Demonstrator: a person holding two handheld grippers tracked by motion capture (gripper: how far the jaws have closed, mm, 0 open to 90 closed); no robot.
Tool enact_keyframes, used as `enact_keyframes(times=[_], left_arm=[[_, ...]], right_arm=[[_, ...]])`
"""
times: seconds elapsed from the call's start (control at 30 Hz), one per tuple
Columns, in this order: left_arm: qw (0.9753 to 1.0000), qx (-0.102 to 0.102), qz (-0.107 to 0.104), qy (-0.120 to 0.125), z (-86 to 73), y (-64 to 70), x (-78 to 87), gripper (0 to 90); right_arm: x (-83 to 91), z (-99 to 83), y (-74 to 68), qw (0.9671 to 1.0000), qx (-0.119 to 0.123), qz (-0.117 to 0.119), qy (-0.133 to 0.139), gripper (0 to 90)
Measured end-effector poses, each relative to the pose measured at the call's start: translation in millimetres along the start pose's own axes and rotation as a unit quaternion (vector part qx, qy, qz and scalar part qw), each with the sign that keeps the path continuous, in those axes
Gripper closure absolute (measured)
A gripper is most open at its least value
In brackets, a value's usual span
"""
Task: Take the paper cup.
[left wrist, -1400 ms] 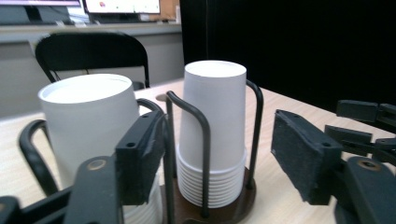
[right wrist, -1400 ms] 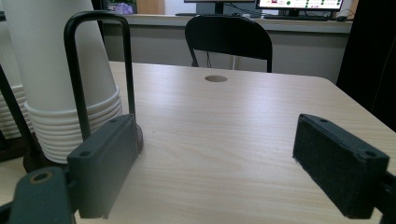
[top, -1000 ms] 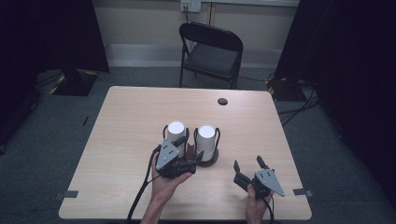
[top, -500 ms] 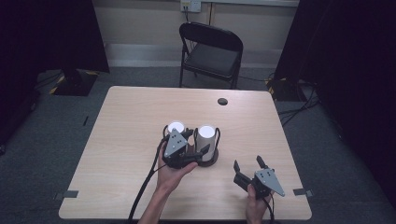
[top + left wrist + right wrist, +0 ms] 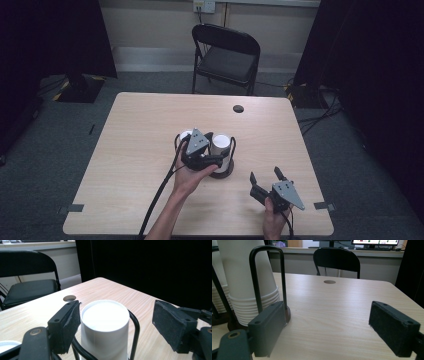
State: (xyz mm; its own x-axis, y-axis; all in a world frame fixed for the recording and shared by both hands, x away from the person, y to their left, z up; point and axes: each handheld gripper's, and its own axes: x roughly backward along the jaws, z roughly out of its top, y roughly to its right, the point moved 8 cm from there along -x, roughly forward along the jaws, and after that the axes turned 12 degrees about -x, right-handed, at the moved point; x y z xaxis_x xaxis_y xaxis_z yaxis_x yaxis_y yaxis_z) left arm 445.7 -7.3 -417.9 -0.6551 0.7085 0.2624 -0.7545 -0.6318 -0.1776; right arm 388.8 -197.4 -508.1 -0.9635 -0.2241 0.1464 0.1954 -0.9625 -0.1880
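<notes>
Left gripper [image 5: 212, 161] hangs right over the cup holder, jaws spread wide apart and not touching anything; in the left gripper view [image 5: 117, 322] they straddle the top of the right-hand stack of white paper cups [image 5: 104, 328], one pad just beside its rim on the left, the other well off to the right. Two stacks to count: that right-hand stack [image 5: 220, 150], and a second stack [image 5: 184, 136] just left of it, its white top peeking out from behind the gripper. Both sit upside down in one black wire holder [image 5: 221, 172] near the middle of the wooden table [image 5: 135, 145], with black loops rising beside the cups. Over on the near right, the right gripper [image 5: 265, 178] is held low by the table edge, jaws also apart and empty. Its own view [image 5: 322, 327] looks across the tabletop at the nested cup rims [image 5: 249, 280] and one wire loop [image 5: 268, 275] to its left. One round cable hole [image 5: 238, 108] lies toward the far edge, and one black folding chair [image 5: 226, 52] stands beyond the table.
</notes>
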Motion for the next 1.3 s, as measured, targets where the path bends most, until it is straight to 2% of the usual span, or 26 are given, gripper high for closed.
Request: enact_keyframes(times=[0.23,0.3,0.43,0.53,0.63,0.77,0.93,1.0,1.13,1.23,1.3], left_arm=[[0.9999,0.005,0.002,-0.013,3.4,-7.2,-10.5,22.7],[1.0,0.002,0.003,-0.004,5.9,-6.9,-10.7,23.6],[0.9998,0.003,-0.004,-0.017,2.3,-6.7,-15.7,24.9],[0.9996,-0.002,0.0,-0.029,0.5,-7.3,-18.5,25.3],[0.9996,-0.004,-0.002,-0.028,1.1,-8.1,-19.0,26.5],[0.9993,-0.001,-0.004,-0.038,-3.9,-9.6,-23.1,27.7],[0.9991,-0.009,0.002,-0.041,-6.0,-7.9,-25.9,29.6],[0.9991,-0.008,-0.004,-0.041,-6.5,-5.2,-28.3,30.7],[0.9987,-0.017,-0.001,-0.049,-9.1,-5.7,-30.4,31.3],[0.9987,-0.016,-0.001,-0.047,-9.1,-5.4,-30.4,32.5],[0.9984,-0.029,0.0,-0.048,-9.6,-4.5,-30.7,31.8]], right_arm=[[0.2,0.1,-0.1,1.0,0.001,0.002,0.001,13.2],[0.5,0.0,-0.3,1.0,0.0,0.003,0.0,13.2],[0.5,0.0,-0.3,1.0,0.0,0.003,0.001,13.2],[0.7,0.1,-0.1,1.0,0.0,0.003,0.001,13.2],[0.4,0.1,-0.1,1.0,-0.001,0.006,0.001,13.2],[0.7,0.0,-0.4,1.0,0.0,0.005,0.001,13.3],[0.8,0.1,-0.3,1.0,0.0,0.005,0.002,13.4],[0.8,0.3,-0.2,1.0,-0.001,0.005,0.004,13.4],[1.0,0.4,-0.3,1.0,-0.001,0.005,0.004,13.4],[1.1,0.4,-0.3,1.0,-0.001,0.007,0.005,13.4],[1.2,0.4,-0.3,1.0,-0.001,0.007,0.005,13.4]])
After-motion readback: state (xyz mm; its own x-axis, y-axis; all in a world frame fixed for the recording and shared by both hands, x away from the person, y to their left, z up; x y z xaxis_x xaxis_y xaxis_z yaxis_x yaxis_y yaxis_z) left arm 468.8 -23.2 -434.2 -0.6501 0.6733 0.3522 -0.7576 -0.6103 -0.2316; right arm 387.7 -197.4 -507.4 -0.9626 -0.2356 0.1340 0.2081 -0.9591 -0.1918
